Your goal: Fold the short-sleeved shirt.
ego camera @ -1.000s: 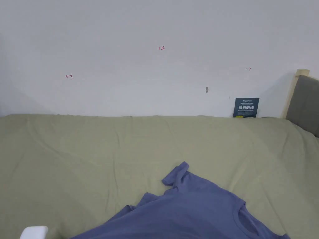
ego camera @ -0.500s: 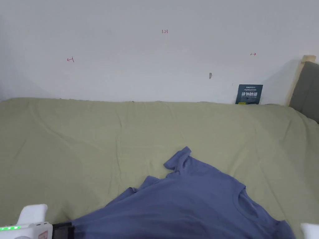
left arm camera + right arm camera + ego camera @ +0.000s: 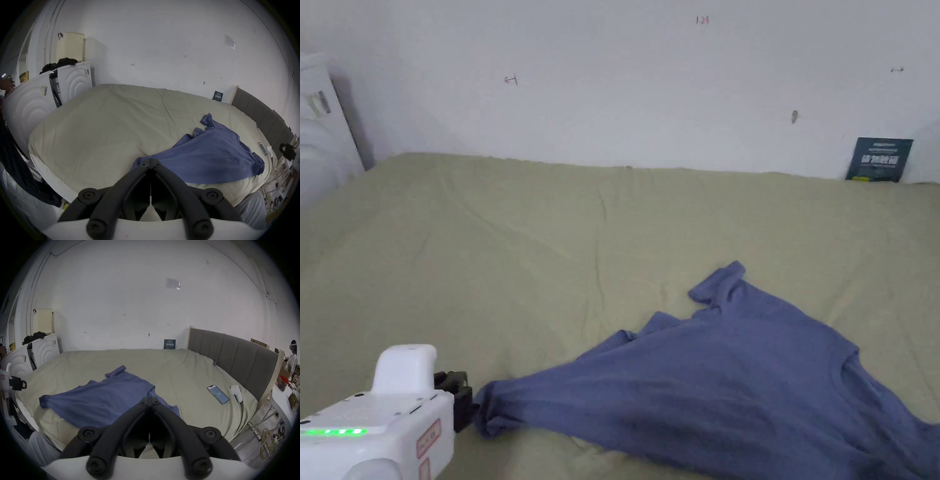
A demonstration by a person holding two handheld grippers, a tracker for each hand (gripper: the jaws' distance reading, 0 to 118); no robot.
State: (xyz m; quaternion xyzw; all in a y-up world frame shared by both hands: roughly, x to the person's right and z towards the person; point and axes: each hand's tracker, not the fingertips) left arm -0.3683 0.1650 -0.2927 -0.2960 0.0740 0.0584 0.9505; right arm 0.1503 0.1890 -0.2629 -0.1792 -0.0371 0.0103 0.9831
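Observation:
A blue short-sleeved shirt [image 3: 737, 375] [image 3: 211, 154] [image 3: 100, 399] lies spread on the olive bed sheet [image 3: 550, 250], one sleeve pointing at the wall and its hem corner drawn to a point at the left. My left gripper [image 3: 456, 400] [image 3: 151, 161] is shut, its tips right beside that hem corner. In the right gripper view a strip of sheet shows between the left gripper [image 3: 22, 384] and the corner. My right gripper [image 3: 150, 398] [image 3: 284, 149] is shut with nothing in it and hovers off the bed's near right side, apart from the shirt.
A phone [image 3: 218, 394] and a small white object [image 3: 236, 393] lie on the sheet near the grey headboard [image 3: 227, 356]. White cabinets [image 3: 32, 105] stand at the bed's left end. A dark card [image 3: 878, 159] leans on the wall. A person [image 3: 293, 353] stands far right.
The head camera has tilted down and turned left. My left gripper has risen into the lower left, and the shirt's hem corner is stretched out leftward beside it.

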